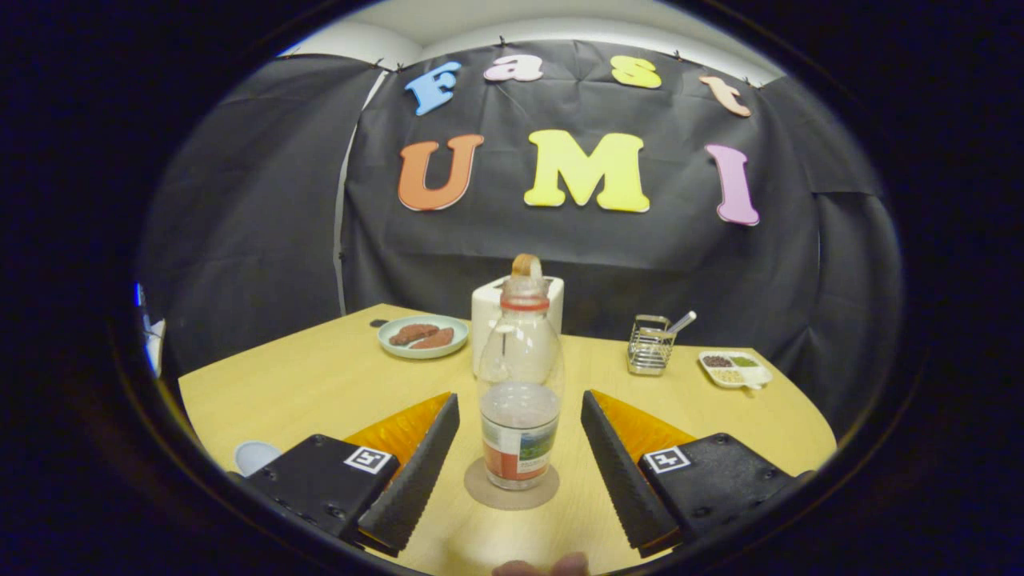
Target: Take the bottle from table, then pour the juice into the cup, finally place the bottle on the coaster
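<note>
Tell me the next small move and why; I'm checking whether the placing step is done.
Probably draw the gripper straight back. The bottle stands upright on the coaster, and the fingers are spread open either side with gaps, not touching it. Backing out straight should avoid knocking it.

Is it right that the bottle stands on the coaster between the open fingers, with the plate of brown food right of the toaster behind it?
Not quite. In the gripper view the bottle does stand on the coaster between the open fingers, neither touching it. But the plate of brown food lies left of the toaster, not right.
</note>
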Demonstrator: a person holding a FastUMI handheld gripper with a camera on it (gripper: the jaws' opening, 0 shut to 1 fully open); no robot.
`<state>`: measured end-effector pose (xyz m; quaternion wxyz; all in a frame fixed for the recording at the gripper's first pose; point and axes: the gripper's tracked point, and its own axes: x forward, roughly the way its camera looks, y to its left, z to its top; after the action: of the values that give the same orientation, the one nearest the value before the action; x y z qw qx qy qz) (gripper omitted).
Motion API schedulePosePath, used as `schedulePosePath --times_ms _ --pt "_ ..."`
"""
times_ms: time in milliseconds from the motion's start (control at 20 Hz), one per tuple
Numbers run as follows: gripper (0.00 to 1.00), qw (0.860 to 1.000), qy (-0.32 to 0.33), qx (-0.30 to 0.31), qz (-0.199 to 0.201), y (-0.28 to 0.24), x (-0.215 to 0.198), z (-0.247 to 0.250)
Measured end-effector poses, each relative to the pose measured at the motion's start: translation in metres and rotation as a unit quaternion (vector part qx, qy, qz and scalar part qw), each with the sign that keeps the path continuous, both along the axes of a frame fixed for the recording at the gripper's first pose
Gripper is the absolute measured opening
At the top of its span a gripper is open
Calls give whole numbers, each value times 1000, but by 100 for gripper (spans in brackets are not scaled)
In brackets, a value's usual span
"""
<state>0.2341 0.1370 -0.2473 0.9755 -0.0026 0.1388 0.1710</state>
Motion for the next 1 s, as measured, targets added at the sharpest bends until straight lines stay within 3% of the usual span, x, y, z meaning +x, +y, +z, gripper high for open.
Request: schedulePosePath --times_ms 450,600,1000 --pt "99 986 -142 0 -85 -56 -91 197" --pt "99 985 -136 -4 -106 -72 -114 222" --pt "99 983 -141 4 -116 -83 -152 269"
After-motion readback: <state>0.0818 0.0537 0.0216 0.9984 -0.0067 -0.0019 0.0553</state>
